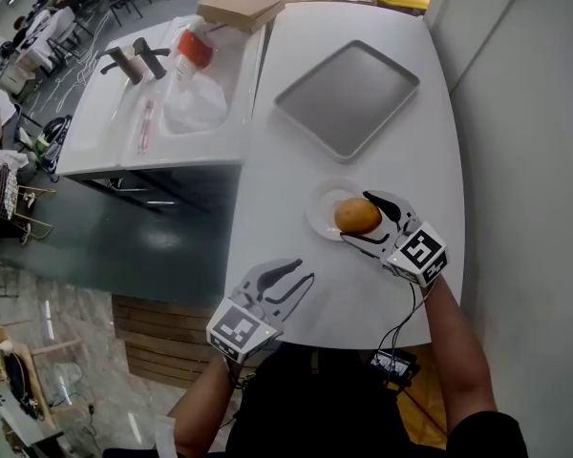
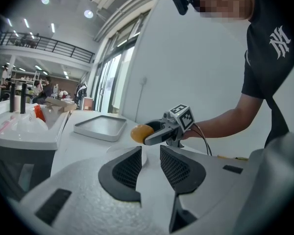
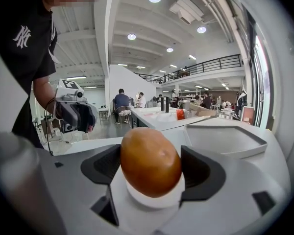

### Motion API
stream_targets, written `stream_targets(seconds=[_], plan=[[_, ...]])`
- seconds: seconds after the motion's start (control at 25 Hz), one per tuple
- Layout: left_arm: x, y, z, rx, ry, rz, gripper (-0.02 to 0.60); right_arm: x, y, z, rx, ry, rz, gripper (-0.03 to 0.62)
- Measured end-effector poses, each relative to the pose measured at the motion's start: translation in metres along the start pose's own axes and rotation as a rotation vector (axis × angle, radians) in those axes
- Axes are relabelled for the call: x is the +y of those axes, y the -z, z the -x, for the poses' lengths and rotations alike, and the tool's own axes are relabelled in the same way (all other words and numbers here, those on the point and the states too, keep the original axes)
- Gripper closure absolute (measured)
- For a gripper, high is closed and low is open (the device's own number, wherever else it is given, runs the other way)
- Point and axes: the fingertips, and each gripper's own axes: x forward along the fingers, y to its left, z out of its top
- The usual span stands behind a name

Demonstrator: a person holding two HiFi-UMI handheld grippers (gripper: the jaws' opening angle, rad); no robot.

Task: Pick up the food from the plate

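while left claw (image 1: 296, 273) hovers narrowly parted, right claw (image 1: 365, 218) clamps food (image 1: 355, 215), seemingly just above plate (image 1: 319, 209).

A smooth, golden-brown, egg-shaped bread roll (image 1: 357, 215) stands on end between the jaws of the right gripper (image 1: 357, 219), pressed at both sides, directly over a small round white plate (image 1: 317, 210) on the white table (image 1: 296, 165).
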Motion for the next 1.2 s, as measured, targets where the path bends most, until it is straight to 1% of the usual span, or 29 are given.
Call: stream_targets(seconds=[0.12,0.32,0.52,0.76,0.88,1.0,1.12,1.2], plan=[[-0.007,-0.008,0.006,-0.019,0.008,-0.014,0.485,0.008,-0.015,0.014,-0.042,0.022,-0.005,0.252],[-0.023,-0.020,0.019,-0.035,0.018,-0.039,0.485,0.029,-0.036,0.041,-0.113,0.056,-0.047,0.252],[-0.037,-0.031,0.031,-0.054,0.029,-0.061,0.485,0.059,-0.050,0.061,-0.134,0.070,-0.049,0.252],[-0.054,-0.037,0.046,-0.074,0.044,-0.079,0.485,0.091,-0.072,0.092,-0.155,0.100,-0.020,0.252],[-0.058,-0.042,0.058,-0.103,0.042,-0.084,0.485,0.108,-0.079,0.104,-0.153,0.123,-0.005,0.252],[-0.061,-0.046,0.072,-0.126,0.038,-0.081,0.485,0.129,-0.090,0.116,-0.179,0.137,-0.007,0.252],[-0.066,-0.049,0.086,-0.140,0.042,-0.095,0.485,0.151,-0.098,0.128,-0.178,0.163,-0.012,0.252],[-0.066,-0.049,0.098,-0.154,0.038,-0.095,0.485,0.168,-0.103,0.134,-0.203,0.168,-0.001,0.252]])
